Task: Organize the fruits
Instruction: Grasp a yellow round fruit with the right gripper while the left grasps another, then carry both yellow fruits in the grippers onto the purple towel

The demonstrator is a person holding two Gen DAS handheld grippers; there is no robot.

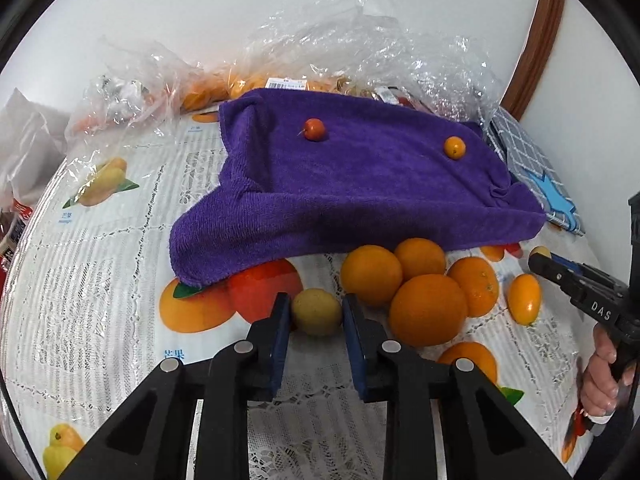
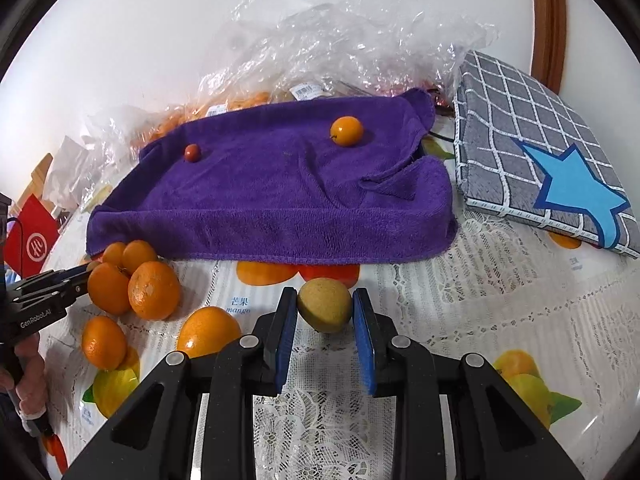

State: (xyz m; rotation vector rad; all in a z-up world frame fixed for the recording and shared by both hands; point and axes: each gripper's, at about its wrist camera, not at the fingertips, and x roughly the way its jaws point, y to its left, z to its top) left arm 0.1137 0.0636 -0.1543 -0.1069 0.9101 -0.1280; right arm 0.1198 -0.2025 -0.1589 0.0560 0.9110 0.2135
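Note:
A purple towel [image 1: 360, 184] lies spread over a raised base; it also shows in the right wrist view [image 2: 280, 196]. On it sit a small red fruit [image 1: 315, 129] [image 2: 192, 153] and a small orange fruit [image 1: 455, 147] [image 2: 347, 131]. Several oranges [image 1: 424, 300] [image 2: 136, 288] lie piled on the table in front of it. My left gripper [image 1: 316, 312] is shut on a yellow-green fruit [image 1: 316, 312]. My right gripper [image 2: 325, 306] is shut on another yellow-green fruit [image 2: 325, 306]. An oval kumquat [image 1: 524, 298] lies near the right gripper's tip.
A fruit-print tablecloth [image 2: 480, 300] covers the table. Clear plastic bags [image 1: 340, 52] with more fruit lie behind the towel. A grey checked pad with a blue star [image 2: 552, 160] lies at the right. A red packet [image 2: 34, 240] stands at the left edge.

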